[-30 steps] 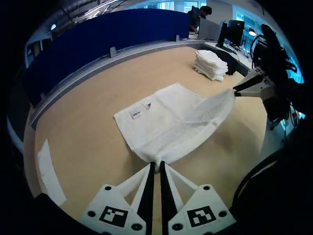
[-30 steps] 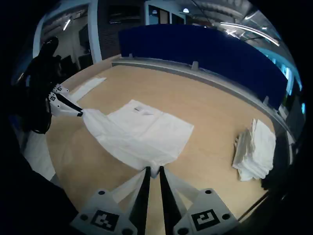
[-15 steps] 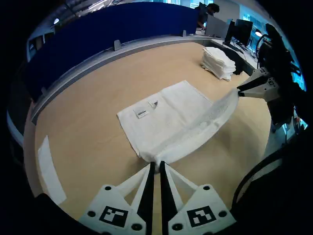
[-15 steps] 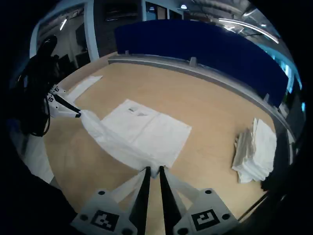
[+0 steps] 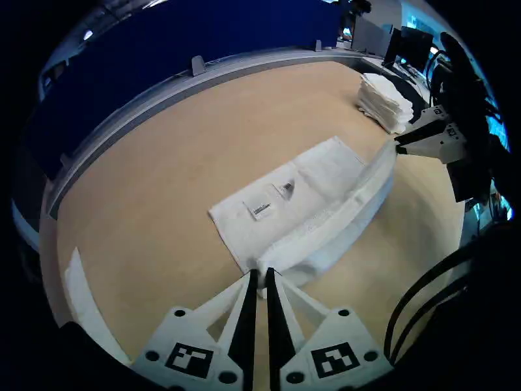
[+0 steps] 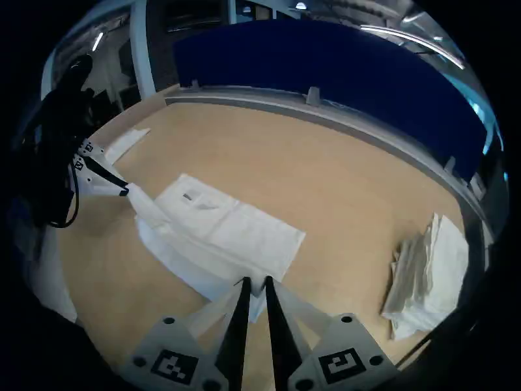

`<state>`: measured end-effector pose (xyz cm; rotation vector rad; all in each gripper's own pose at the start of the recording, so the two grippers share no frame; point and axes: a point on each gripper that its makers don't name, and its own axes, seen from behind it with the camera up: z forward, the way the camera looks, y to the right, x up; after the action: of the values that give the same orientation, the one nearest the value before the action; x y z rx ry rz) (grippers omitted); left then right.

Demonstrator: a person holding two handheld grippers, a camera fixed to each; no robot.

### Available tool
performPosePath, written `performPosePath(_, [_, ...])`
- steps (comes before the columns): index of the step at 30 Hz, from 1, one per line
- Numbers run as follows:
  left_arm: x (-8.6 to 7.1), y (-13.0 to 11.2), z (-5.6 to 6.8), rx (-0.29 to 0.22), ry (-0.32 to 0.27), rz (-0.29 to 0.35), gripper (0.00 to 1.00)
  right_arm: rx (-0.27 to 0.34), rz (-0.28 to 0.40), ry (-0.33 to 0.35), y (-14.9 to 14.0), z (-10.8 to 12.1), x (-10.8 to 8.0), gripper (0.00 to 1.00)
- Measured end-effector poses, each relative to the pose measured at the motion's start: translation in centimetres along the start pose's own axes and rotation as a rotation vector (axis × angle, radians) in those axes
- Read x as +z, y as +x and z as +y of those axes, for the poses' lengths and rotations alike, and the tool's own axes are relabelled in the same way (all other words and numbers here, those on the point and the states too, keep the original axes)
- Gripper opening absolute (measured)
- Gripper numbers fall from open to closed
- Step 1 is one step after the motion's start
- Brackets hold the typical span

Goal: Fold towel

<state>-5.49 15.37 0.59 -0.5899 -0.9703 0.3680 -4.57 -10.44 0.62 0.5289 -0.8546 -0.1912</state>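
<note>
A white towel lies on the tan table with its near edge lifted and carried over the rest. My left gripper is shut on one near corner. My right gripper is shut on the other corner, and it shows at the right of the left gripper view pinching the raised edge. In the right gripper view the towel spreads ahead, and the left gripper holds its far corner at the left. Two small labels show on the flat part.
A stack of folded white towels sits at the table's far side. A blue divider runs behind the table edge. Another white cloth lies near the table's left end. Monitors stand beyond the stack.
Both grippers have carried the lifted towel edge forward over the flat part. The visible flat area has grown narrower as the fold advances.
</note>
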Motion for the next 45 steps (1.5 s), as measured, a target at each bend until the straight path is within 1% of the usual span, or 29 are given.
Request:
performPosePath(3, [0.9,0.9,-0.8,0.023,0.012,-0.003,0.10,0.018,0.003,-0.007,0.7,0.6,1.0,0.17])
performPosePath(9, [1.9,1.6,-1.8,0.077,0.025,-0.024,0.10,0.038,0.004,-0.027,1.4,1.4,2.3,0.17])
performPosePath(17, [3.0,1.5,-2.9,0.101,0.035,-0.047,0.10,0.055,0.017,-0.035,2.2,1.8,3.4,0.17])
performPosePath(20, [3.3,1.5,-3.2,0.119,0.044,-0.053,0.10,0.060,0.015,-0.035,2.4,2.0,3.7,0.17])
performPosePath(24, [3.8,1.3,-3.3,0.136,0.045,-0.057,0.11,0.064,0.003,-0.036,2.0,2.0,4.1,0.17])
performPosePath(31, [4.3,1.3,-3.6,0.134,0.041,-0.055,0.12,0.072,-0.008,-0.043,1.6,2.3,4.6,0.17])
performPosePath(35, [4.6,1.3,-3.9,0.144,0.052,-0.047,0.20,0.070,-0.011,-0.058,1.4,2.5,5.1,0.18])
performPosePath(37, [4.7,1.1,-4.4,0.153,0.070,-0.045,0.24,0.067,-0.015,-0.068,1.1,2.6,5.3,0.20])
performPosePath(38, [4.8,1.0,-4.6,0.157,0.079,-0.044,0.26,0.066,-0.018,-0.073,1.0,2.7,5.4,0.22])
performPosePath(40, [4.8,0.8,-5.1,0.160,0.097,-0.043,0.33,0.068,-0.013,-0.074,0.9,2.8,5.5,0.28])
performPosePath(41, [4.8,0.7,-5.3,0.162,0.105,-0.043,0.37,0.069,-0.010,-0.074,0.9,2.8,5.6,0.35])
performPosePath(42, [4.7,0.6,-5.4,0.155,0.110,-0.041,0.44,0.075,-0.004,-0.075,0.9,2.9,5.6,0.42])
performPosePath(44, [4.4,0.4,-5.7,0.137,0.114,-0.037,0.57,0.086,0.007,-0.078,1.0,3.0,5.5,0.56])
performPosePath(45, [4.3,0.2,-5.7,0.120,0.113,-0.035,0.63,0.092,0.013,-0.083,1.1,3.2,5.5,0.64])
